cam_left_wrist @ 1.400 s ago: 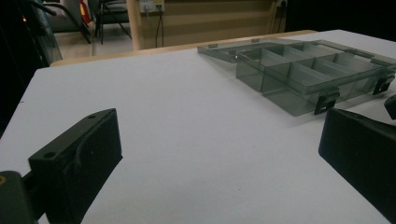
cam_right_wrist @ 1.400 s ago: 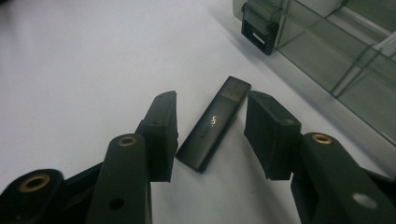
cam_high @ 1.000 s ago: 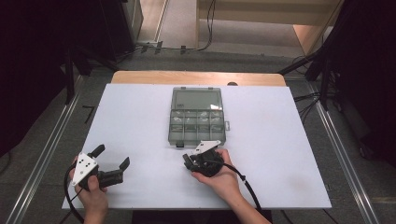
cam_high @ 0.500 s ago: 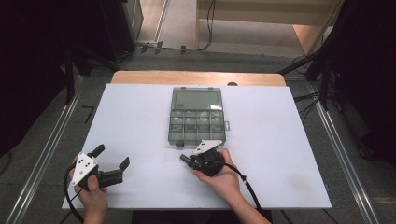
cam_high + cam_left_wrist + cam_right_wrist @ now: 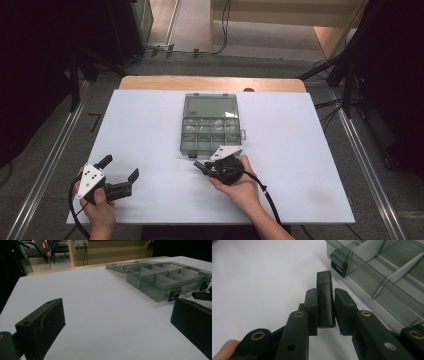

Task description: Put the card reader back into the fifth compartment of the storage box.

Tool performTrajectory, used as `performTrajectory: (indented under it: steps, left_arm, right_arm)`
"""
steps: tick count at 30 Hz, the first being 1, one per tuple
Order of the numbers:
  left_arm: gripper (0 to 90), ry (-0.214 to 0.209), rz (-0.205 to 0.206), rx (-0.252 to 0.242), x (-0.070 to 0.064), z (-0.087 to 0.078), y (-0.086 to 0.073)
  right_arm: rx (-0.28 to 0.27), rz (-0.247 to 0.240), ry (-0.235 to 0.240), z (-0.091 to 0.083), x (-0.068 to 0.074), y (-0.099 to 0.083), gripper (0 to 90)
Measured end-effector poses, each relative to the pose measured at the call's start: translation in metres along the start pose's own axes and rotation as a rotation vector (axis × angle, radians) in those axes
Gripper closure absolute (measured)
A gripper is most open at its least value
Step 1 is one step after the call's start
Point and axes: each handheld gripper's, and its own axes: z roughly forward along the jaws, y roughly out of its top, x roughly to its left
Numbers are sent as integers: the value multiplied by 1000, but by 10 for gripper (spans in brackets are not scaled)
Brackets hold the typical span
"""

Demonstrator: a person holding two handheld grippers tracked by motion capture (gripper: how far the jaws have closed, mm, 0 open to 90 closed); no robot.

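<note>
A smoky clear organizer box [image 5: 209, 125] lies open in the middle of the white table [image 5: 150, 130], its lid folded back and its divided compartments facing up. My right gripper [image 5: 200, 166] sits just in front of the box's near left corner, shut on a small flat black stick [image 5: 323, 290] that pokes out past the fingertips toward the box's latch [image 5: 338, 266]. At the front left of the table my left gripper [image 5: 120, 168] rests wide open with nothing between its jaws. Along the left gripper [image 5: 117, 322] the box [image 5: 160, 280] lies ahead to the right.
The table's front edge runs close under both hands. A wooden strip [image 5: 210, 82] borders the far edge. Cables [image 5: 265, 192] trail from the grippers. Dark floor, metal rails [image 5: 45, 170] and black stands surround the table.
</note>
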Motion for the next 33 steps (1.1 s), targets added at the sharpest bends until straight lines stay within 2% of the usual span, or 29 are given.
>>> performTrajectory:
  steps: [15,33]
  left_arm:
    - [0,-1,1,0,0,0,0]
    - [0,-3,0,-1,0,0,0]
  right_arm:
    - [-9,3,14,-5,-3,9,716]
    - [-33,0,9,-11,-8,23,716]
